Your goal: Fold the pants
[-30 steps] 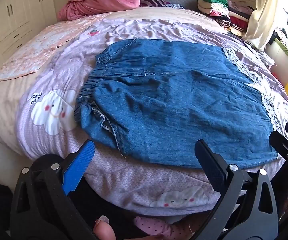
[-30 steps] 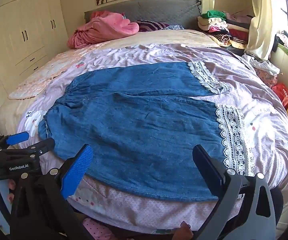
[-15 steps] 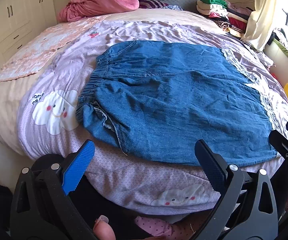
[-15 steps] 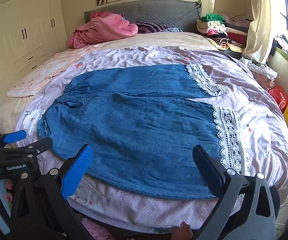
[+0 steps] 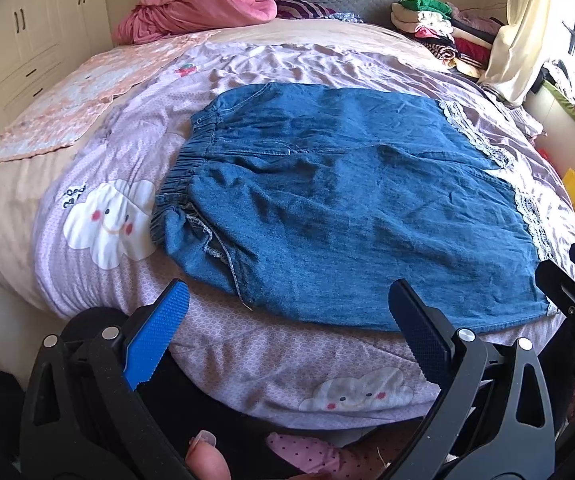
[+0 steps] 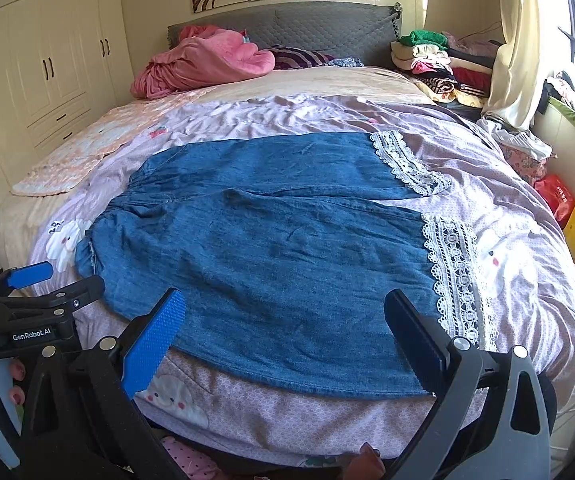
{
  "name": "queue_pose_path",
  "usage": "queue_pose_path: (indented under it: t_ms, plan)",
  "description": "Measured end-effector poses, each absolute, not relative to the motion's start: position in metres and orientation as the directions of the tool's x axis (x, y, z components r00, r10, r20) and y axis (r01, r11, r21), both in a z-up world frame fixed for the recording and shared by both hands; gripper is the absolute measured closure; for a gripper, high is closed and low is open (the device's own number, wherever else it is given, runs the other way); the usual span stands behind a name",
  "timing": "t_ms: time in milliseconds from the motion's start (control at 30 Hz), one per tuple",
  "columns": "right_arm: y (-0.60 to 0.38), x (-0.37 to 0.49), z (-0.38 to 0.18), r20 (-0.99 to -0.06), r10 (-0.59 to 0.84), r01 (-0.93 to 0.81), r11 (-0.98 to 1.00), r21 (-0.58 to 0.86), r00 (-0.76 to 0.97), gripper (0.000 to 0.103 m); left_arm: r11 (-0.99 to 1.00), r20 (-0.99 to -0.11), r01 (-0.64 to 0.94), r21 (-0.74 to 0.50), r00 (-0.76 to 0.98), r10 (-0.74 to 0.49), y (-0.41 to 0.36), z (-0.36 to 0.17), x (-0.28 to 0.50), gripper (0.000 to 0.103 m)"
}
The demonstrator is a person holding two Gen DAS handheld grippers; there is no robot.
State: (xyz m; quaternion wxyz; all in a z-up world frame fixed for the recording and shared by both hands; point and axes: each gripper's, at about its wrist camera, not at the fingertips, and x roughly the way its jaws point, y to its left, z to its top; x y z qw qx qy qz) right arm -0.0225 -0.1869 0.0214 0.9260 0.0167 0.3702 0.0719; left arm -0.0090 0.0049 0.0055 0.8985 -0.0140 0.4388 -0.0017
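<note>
On the left of the bed, pulled up against the lilac quilt with white cloud prints (image 5: 99,272): gathered elastic waistband (image 5: 183,168) of the blue denim pants with white lace hems (image 5: 347,208), one near corner flipped to show a frayed inner seam. Farther left and behind, a peach flowered cloth (image 5: 67,116) and a crumpled pink blanket (image 5: 195,12) by the headboard, well apart from the denim.

Through the middle, spread flat and full length across the quilt, both legs side by side, far leg and near leg parted by a shallow crease. No fold made yet.

Low in the left wrist view, hovering just short of the near edge of the cloth: left gripper (image 5: 287,286), jaws spread wide, nothing between them, touching nothing. Likewise placed in the other view: right gripper (image 6: 284,294), also gaping and empty, closer to the hem end.

To the right, lace cuffs (image 6: 455,280) lying flat; beyond them a stack of folded clothes (image 6: 427,60) in the far corner.

Compared with a second ago, almost nothing different: views barely shifted, denim lying exactly as before, jaws just as wide. Reads as a pause to line up before the first grasp; probably waistband for the left, cuffs for the right.
</note>
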Motion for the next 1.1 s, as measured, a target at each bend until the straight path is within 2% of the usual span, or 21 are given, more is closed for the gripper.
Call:
queue_pose_path:
  t_ms: [1100]
  plan:
    - [-0.184, -0.009, 0.017, -0.697, 0.158, -0.134, 0.987, 0.089, 0.699, 0.004, 1.0, -0.794, -0.006, -0.013, 0.608, -0.007, 0.004, 0.0, 0.001, 0.009]
